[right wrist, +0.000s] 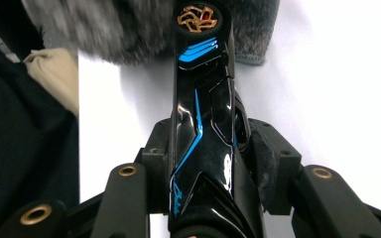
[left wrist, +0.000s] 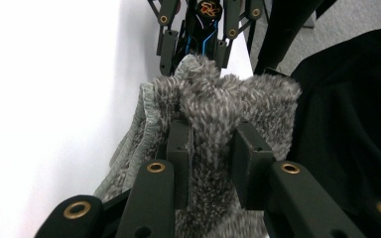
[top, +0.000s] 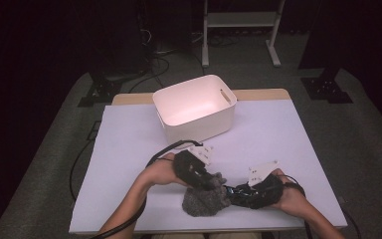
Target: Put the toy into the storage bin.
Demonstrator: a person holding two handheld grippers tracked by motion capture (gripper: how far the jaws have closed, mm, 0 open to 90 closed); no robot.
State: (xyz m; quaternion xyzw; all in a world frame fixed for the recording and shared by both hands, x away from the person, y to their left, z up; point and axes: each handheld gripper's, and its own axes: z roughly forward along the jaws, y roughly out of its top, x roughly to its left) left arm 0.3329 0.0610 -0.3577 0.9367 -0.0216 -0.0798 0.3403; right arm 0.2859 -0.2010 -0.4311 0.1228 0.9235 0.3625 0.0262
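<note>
**Glossy black object half into the grey pouch, bin still empty**

At the near edge of the worktop (top: pixel 129 149), about midway along it, the two tools meet over a fuzzy grey pouch (top: pixel 205 200). The left tool (left wrist: pixel 211 144) pinches a bunched fold of the pouch between its pads, holding the mouth up. The right tool (right wrist: pixel 213 163) is clamped around a glossy black object (right wrist: pixel 203 124) with blue lines and a gold-and-red emblem at its tip; the jaws sit tight on its flanks.

As I judge it, the work is somewhere in the middle. Both things are picked up and brought together, and the object's tip already reaches the pouch's fluffy edge, but I cannot tell whether it has entered the opening. Most of its body is still bare in the right gripper view. What seems left is sliding it fully in, and perhaps carrying the lot to the white bin (top: pixel 195 107) near the far edge, which holds nothing I can see.

The object is long and narrow. Its long axis runs along the near edge of the worktop, emblem end pointing left toward the pouch, the other end buried in the right tool.
</note>
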